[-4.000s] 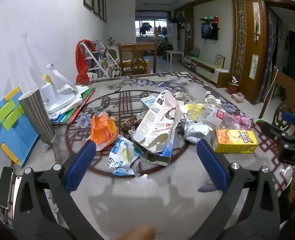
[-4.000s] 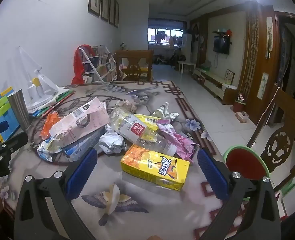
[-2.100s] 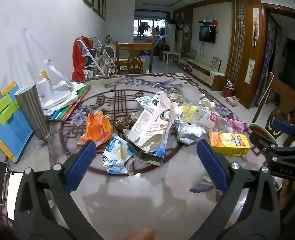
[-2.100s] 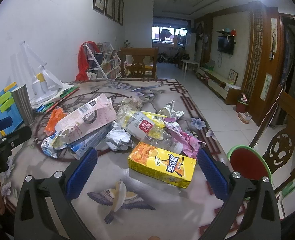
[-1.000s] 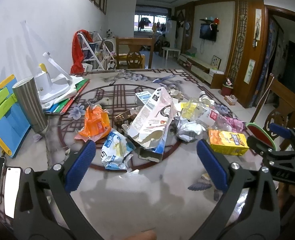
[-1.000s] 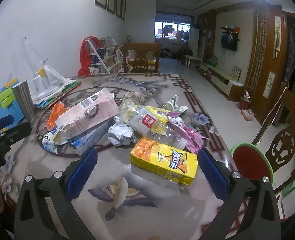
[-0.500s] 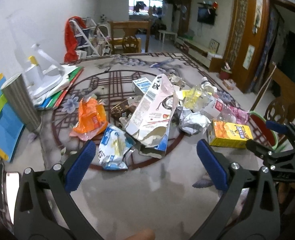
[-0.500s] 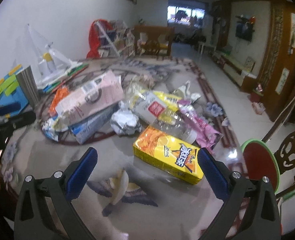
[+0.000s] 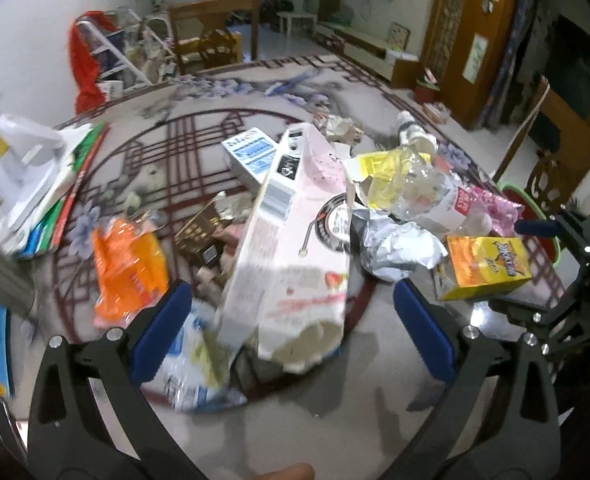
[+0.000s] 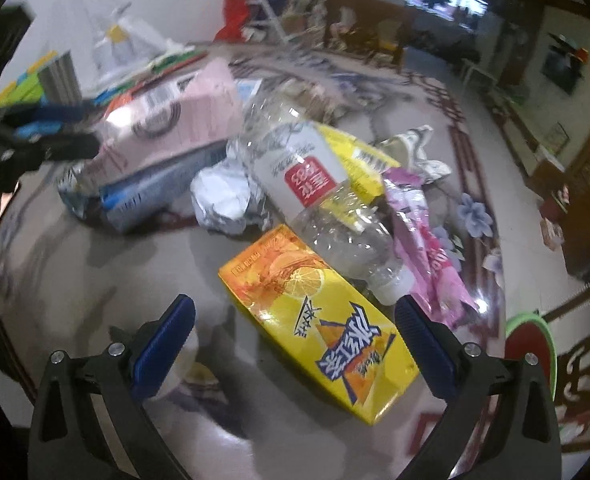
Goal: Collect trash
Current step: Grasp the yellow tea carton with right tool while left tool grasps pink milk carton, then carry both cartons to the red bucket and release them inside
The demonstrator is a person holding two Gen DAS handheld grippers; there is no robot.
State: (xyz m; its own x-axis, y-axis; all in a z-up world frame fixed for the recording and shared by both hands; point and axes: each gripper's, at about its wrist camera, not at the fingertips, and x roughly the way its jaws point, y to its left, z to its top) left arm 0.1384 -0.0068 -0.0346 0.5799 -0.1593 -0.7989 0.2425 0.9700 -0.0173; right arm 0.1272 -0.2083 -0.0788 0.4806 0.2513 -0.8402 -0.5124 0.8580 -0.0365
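Both claws gape wide, empty. Right claw (image 10: 295,326) hovers over yellow carton (image 10: 319,320) lying on table (image 10: 95,280); clear bottle (image 10: 315,200) at its 12 o'clock. Left claw (image 9: 293,322) faces pink carton (image 9: 295,232).

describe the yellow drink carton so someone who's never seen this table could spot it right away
On the patterned table, find the trash pile's near edge. The yellow drink carton lies flat there beside a clear plastic bottle, directly before the open right tool. It alone is bright yellow with orange-slice artwork.
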